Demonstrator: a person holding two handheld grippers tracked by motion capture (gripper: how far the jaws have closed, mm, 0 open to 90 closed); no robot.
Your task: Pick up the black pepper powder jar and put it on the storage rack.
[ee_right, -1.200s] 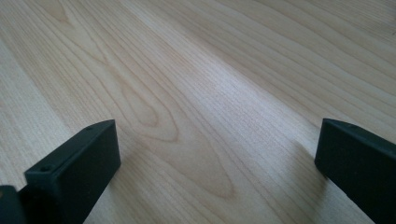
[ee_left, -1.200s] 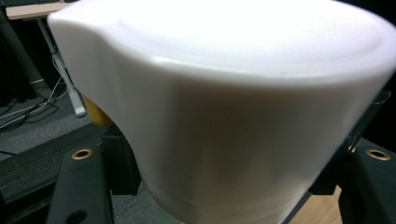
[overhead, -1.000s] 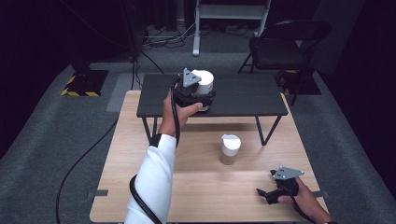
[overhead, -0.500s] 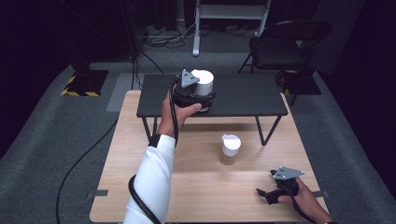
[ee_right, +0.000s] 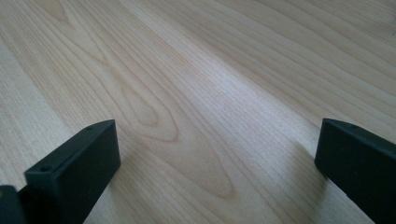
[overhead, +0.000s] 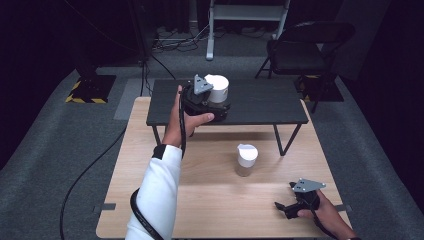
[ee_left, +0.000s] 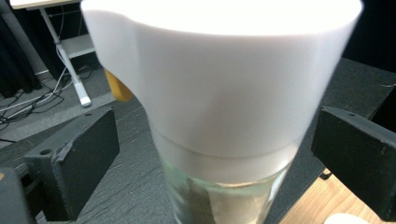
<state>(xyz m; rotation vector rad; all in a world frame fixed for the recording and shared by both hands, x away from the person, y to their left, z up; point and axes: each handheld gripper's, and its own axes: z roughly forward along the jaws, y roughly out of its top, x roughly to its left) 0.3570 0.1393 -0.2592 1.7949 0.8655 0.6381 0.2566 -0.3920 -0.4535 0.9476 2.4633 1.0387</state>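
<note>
A glass jar with a tall white lid [overhead: 218, 88] stands on the black raised shelf [overhead: 260, 102]. My left gripper [overhead: 216, 101] reaches around it from the near side. In the left gripper view the jar [ee_left: 224, 93] sits between the jaws, with a gap on each side; the jaws have just been opening and the left gripper [ee_left: 215, 154] is open. A second white-lidded jar [overhead: 246, 159] stands on the wooden table [overhead: 200, 200] below the shelf. At the table's near right corner my right gripper [overhead: 289, 206] rests open on the wood, and nothing is between the jaws of the right gripper [ee_right: 217, 158].
The shelf stands on thin legs [overhead: 281, 139] over the far half of the table. A folding chair [overhead: 305, 45] and a white stand [overhead: 248, 15] are behind it. A small yellow thing [ee_left: 119, 88] shows past the jar. A black cable [overhead: 90, 165] trails off the table's left side.
</note>
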